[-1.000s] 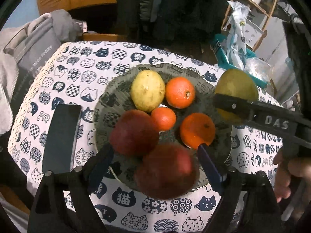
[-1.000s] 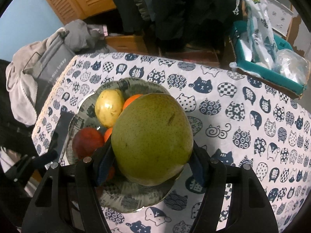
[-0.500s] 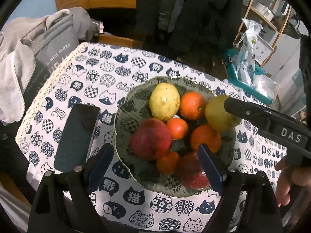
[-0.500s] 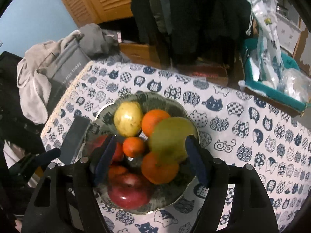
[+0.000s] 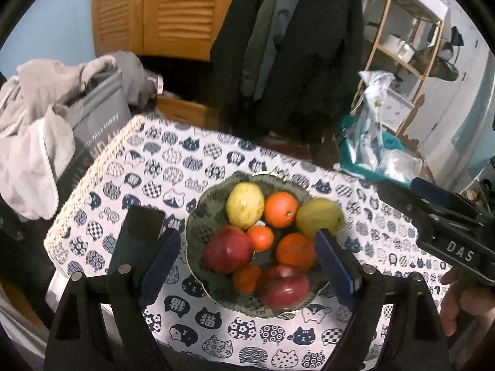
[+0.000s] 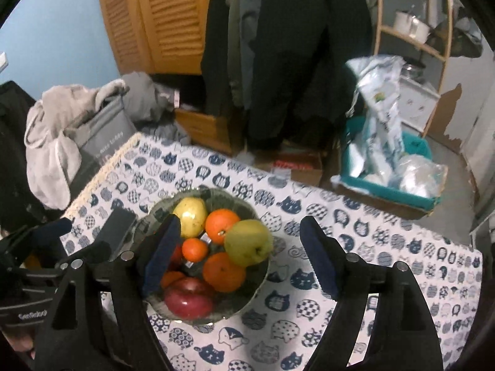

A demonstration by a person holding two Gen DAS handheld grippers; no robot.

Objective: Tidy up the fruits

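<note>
A dark patterned bowl [image 5: 198, 216] [image 6: 256, 281] on the cat-print tablecloth holds a green pear [image 5: 318, 218] [image 6: 249, 241], a yellow fruit [image 5: 245, 205] [image 6: 190, 216], several oranges [image 5: 281, 209] [image 6: 222, 222] and red apples [image 5: 228, 249] [image 6: 188, 298]. The pear rests at the bowl's right side. My right gripper [image 6: 239, 256] hangs above the bowl; its jaws are opening and nothing is between them. My left gripper [image 5: 247, 262] stands open and empty above the bowl. The right gripper's body shows at the right edge of the left wrist view.
A black phone-like slab [image 5: 136, 241] [image 6: 116, 232] lies left of the bowl. Grey bag and towels [image 5: 46, 130] sit off the table's left corner. A teal box with plastic bags [image 6: 389, 160] stands on the floor beyond. Hanging clothes and a wooden shelf rise behind.
The right gripper let go of the green pear into the bowl, opened, and rose. Both grippers lifted away, so the bowl looks smaller and farther.
</note>
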